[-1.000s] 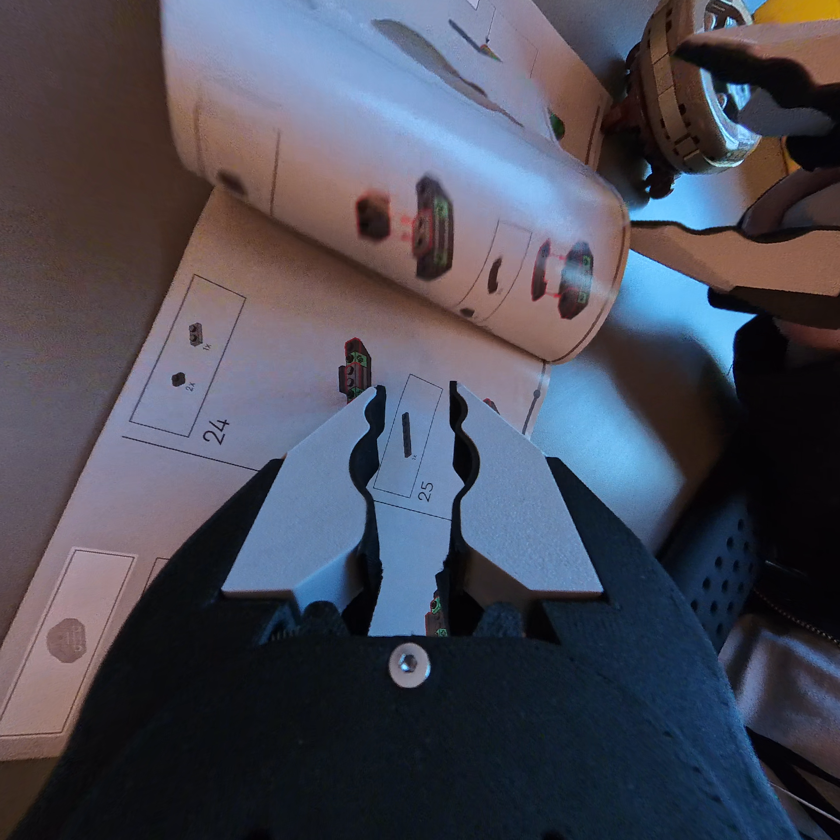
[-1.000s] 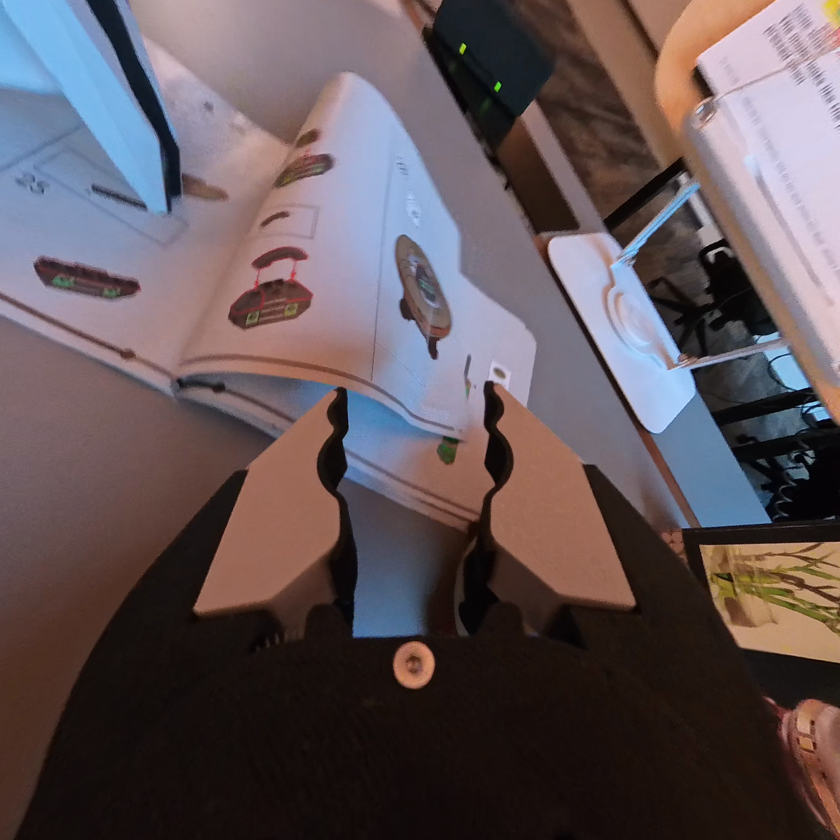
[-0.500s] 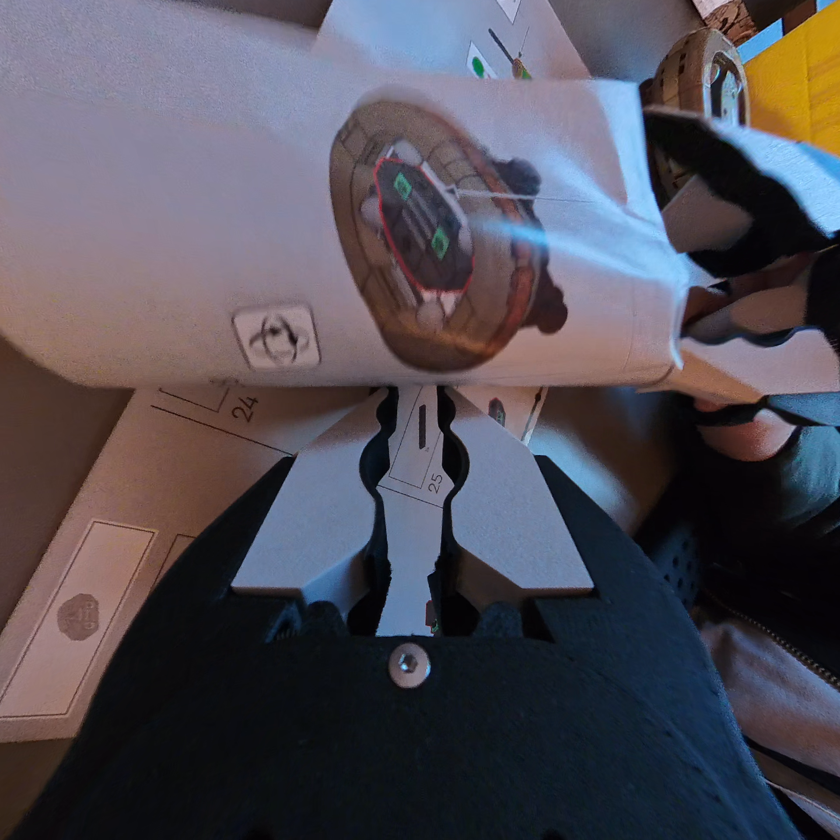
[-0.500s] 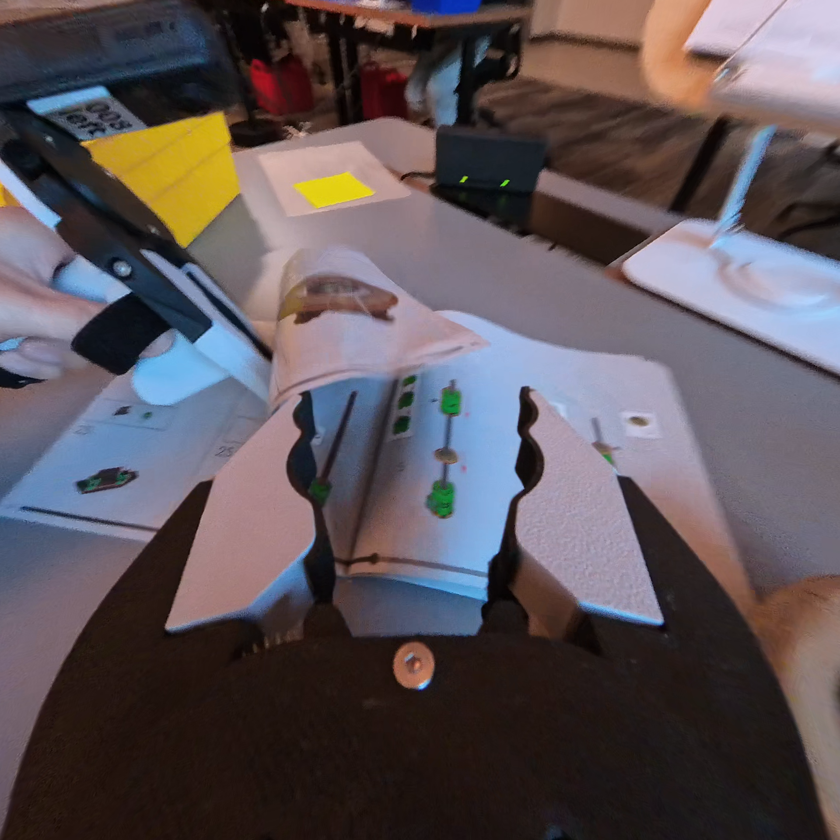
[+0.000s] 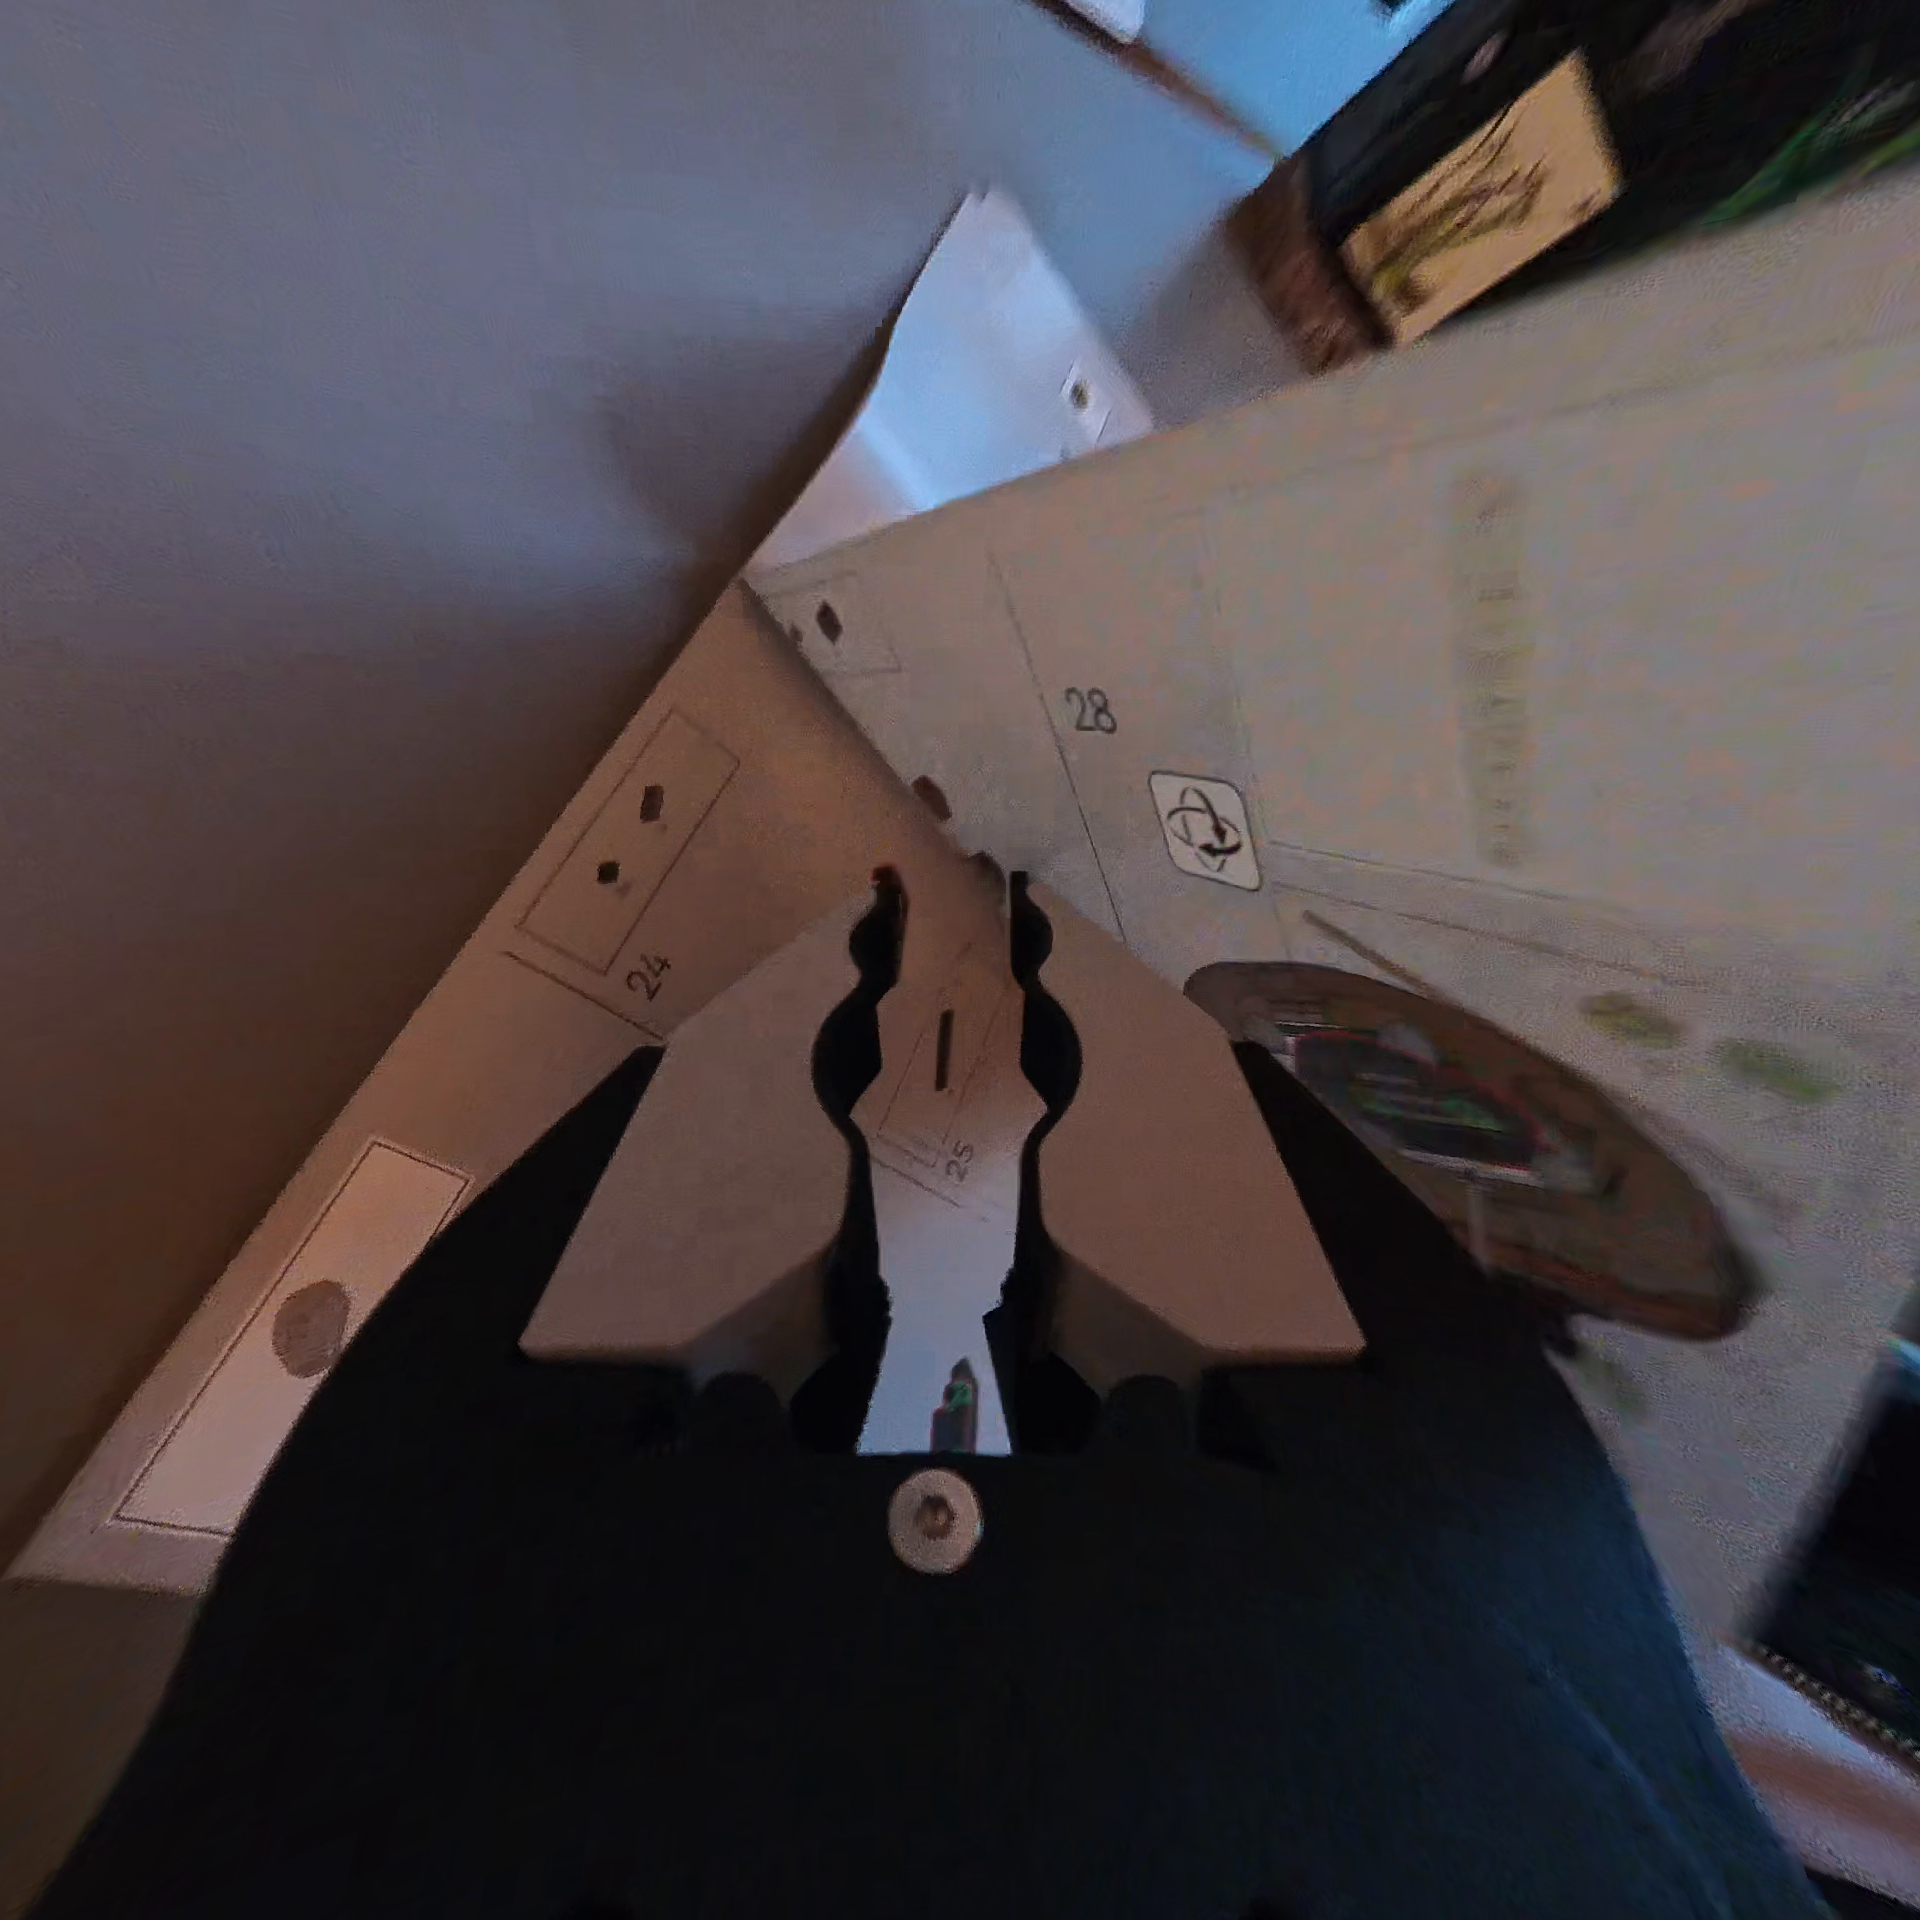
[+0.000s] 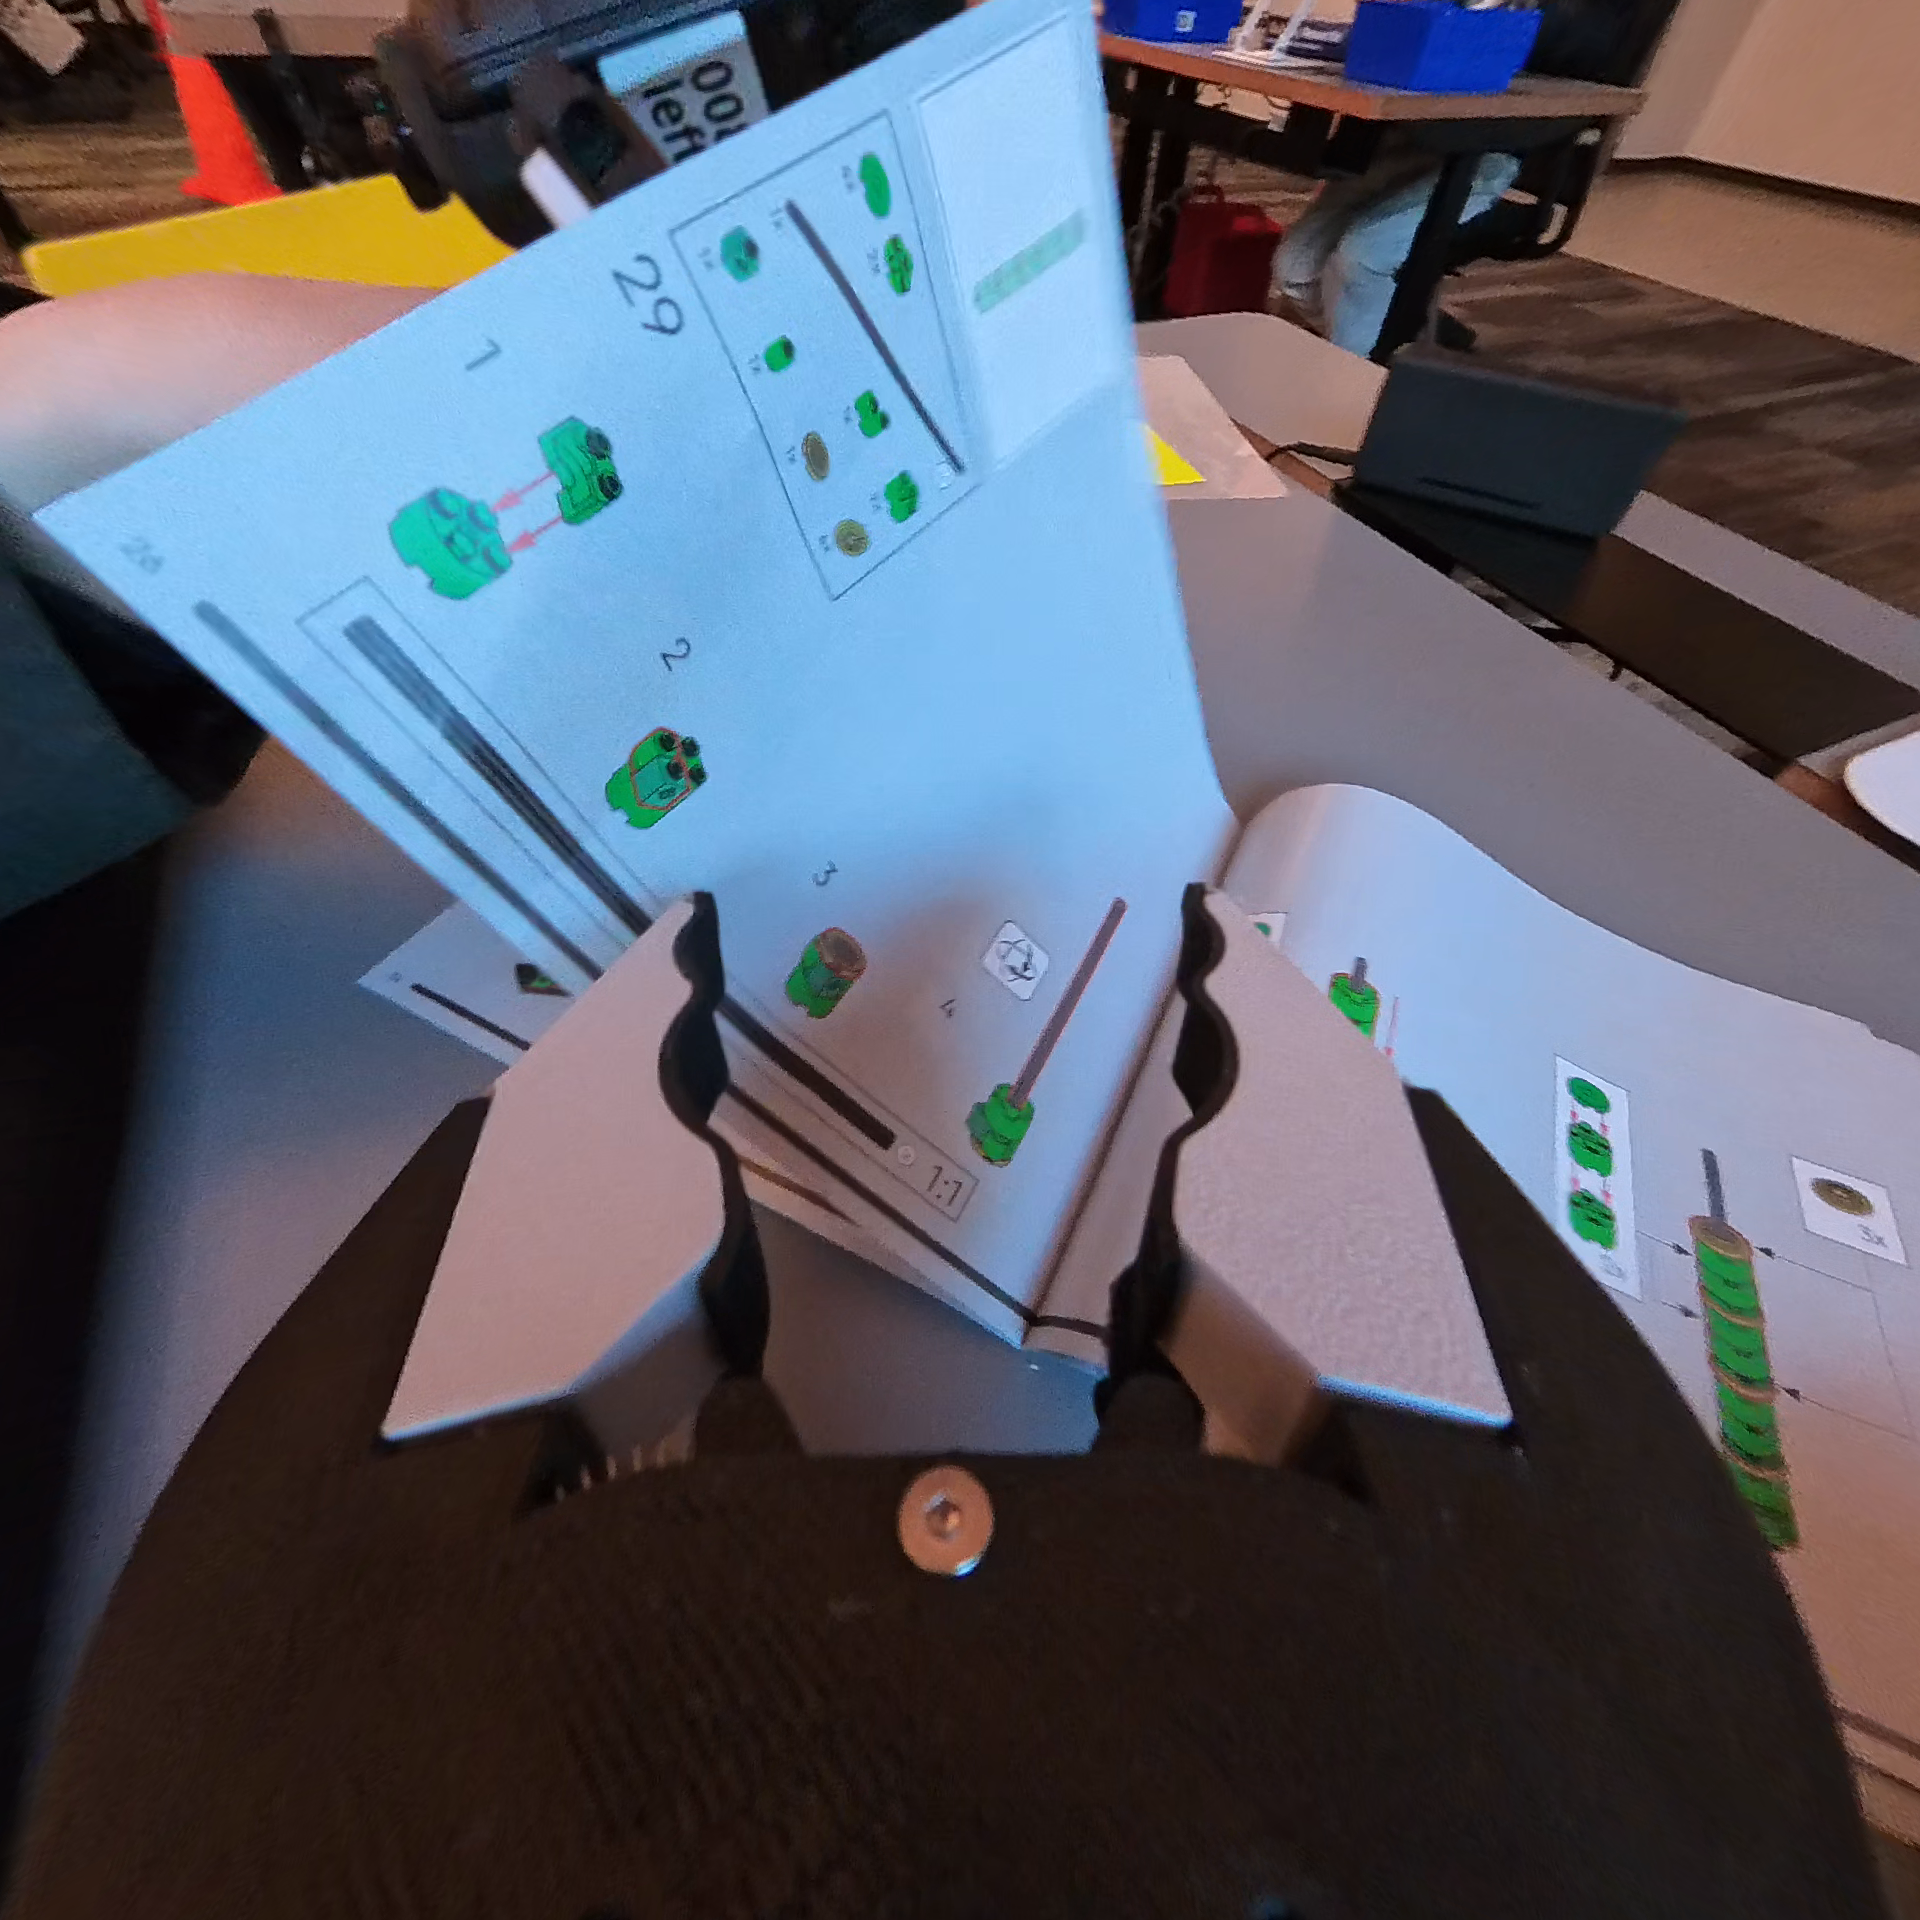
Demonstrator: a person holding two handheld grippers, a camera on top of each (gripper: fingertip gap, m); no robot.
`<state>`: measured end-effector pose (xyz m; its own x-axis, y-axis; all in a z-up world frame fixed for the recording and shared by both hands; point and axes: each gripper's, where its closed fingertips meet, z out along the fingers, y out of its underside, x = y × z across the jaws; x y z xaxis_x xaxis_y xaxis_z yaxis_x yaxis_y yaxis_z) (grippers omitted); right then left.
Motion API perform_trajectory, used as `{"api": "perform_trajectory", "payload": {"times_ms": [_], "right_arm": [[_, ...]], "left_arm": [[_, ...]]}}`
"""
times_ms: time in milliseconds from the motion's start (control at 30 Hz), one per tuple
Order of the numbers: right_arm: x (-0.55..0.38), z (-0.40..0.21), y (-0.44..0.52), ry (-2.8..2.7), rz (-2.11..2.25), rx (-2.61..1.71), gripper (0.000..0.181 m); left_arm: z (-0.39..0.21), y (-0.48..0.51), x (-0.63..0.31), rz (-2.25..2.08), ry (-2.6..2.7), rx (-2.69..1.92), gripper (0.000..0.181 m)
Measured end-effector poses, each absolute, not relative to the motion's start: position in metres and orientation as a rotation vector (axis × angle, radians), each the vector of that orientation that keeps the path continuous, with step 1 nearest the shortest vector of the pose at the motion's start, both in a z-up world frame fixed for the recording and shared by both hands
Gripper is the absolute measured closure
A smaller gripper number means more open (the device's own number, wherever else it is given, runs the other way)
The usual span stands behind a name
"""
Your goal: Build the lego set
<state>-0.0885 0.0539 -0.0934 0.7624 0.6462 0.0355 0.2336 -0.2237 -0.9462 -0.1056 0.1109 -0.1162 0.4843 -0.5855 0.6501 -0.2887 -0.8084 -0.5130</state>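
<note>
Lego instruction booklet (image 6: 1558, 1039) lies open on the grey bench (image 6: 1455, 675), one page (image 6: 727, 520) standing nearly upright in mid-turn with printed building steps, numbers and green part drawings on it, and no loose bricks can be made out in either view. From left to right, the left gripper (image 5: 948, 883) hovers over the flat left-hand page (image 5: 468, 1143) with its jaws a little apart and pinching nothing, while the right gripper (image 6: 948, 904) faces the raised page with its jaws spread wide and empty. Motion blur smears the page (image 5: 1455, 727) on the right of the left wrist view, and in the right wrist view a yellow bin (image 6: 260, 239), a black box (image 6: 1507, 457) and blue bins (image 6: 1444, 42) sit behind the booklet, contents unseen.
</note>
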Motion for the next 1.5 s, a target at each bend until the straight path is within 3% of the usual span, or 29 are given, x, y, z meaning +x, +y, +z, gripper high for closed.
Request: {"api": "perform_trajectory", "payload": {"times_ms": [200,433,600,633,733,867,1033,1233,1500], "right_arm": [[-0.108,-0.104,0.032,-0.864,0.575,-1.792,0.112],[-0.124,-0.113,0.007,-1.049,0.645,-1.804,0.115],[-0.094,-0.105,0.027,-0.985,0.419,-1.801,0.157],[-0.087,-0.104,0.031,-0.964,0.382,-1.810,0.159],[-0.067,-0.115,0.040,-0.957,0.270,-1.880,0.157],[-0.044,-0.126,0.051,-0.891,0.230,-1.962,0.134],[-0.034,-0.124,0.045,-0.983,0.245,-1.939,0.124],[-0.019,-0.130,0.029,-1.276,-0.001,-1.830,0.122],[-0.017,-0.148,0.035,-1.242,0.070,-1.891,0.130]], "left_arm": [[-0.131,0.121,-0.118,-1.128,0.682,-2.474,0.167],[-0.142,0.136,-0.135,-0.888,0.640,-2.517,0.174],[-0.154,0.137,-0.142,-0.772,0.677,-2.566,0.174],[-0.156,0.136,-0.143,-0.757,0.687,-2.574,0.173],[-0.159,0.135,-0.144,-0.743,0.701,-2.586,0.173],[-0.159,0.135,-0.144,-0.738,0.707,-2.587,0.174],[-0.160,0.136,-0.145,-0.717,0.721,-2.584,0.176],[-0.160,0.135,-0.145,-0.692,0.747,-2.577,0.175],[-0.160,0.136,-0.143,-0.698,0.762,-2.567,0.175]]}}
